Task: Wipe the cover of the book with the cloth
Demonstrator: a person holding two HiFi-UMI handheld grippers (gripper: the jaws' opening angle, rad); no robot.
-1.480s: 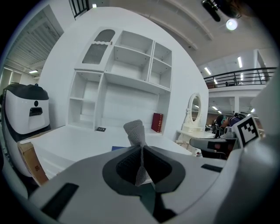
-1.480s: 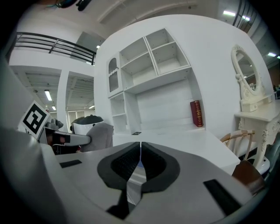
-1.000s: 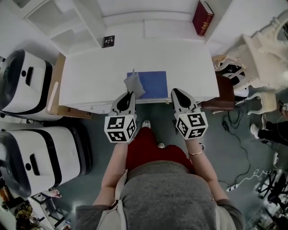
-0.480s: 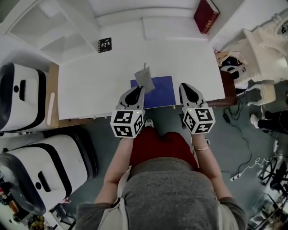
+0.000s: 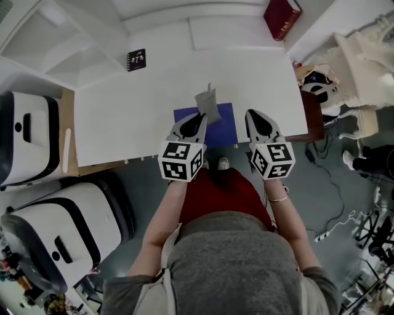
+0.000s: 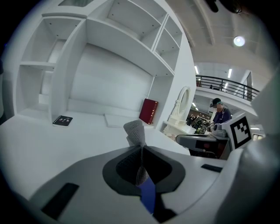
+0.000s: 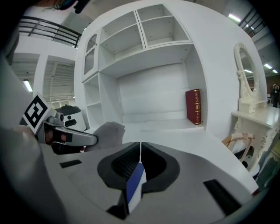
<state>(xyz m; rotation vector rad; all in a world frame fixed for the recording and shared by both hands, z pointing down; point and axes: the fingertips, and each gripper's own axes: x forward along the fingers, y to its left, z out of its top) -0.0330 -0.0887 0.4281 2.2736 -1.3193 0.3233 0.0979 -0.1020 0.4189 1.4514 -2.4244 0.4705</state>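
A blue book (image 5: 225, 130) lies flat on the white table (image 5: 123, 111), close to its front edge. My left gripper (image 5: 201, 115) is shut on a grey cloth (image 5: 207, 101), which sticks up beyond the jaws (image 6: 134, 131) over the middle of the cover. Blue cover shows through the slit under the cloth (image 6: 148, 197). My right gripper (image 5: 253, 114) is shut at the book's right edge. A strip of the blue book (image 7: 134, 181) shows through its closed jaws. I cannot tell whether it touches the book. The cloth (image 7: 108, 132) appears at the left in the right gripper view.
A red book (image 5: 281, 17) stands upright at the table's back right and a small black notebook (image 5: 136, 59) lies at the back left. White machines (image 5: 28, 135) stand to the left, ornate white furniture (image 5: 363, 55) to the right. White shelves rise behind the table.
My left gripper has carried the cloth rightward and away from me, from the book's left part to its middle. The right gripper has stayed by the book's right edge.
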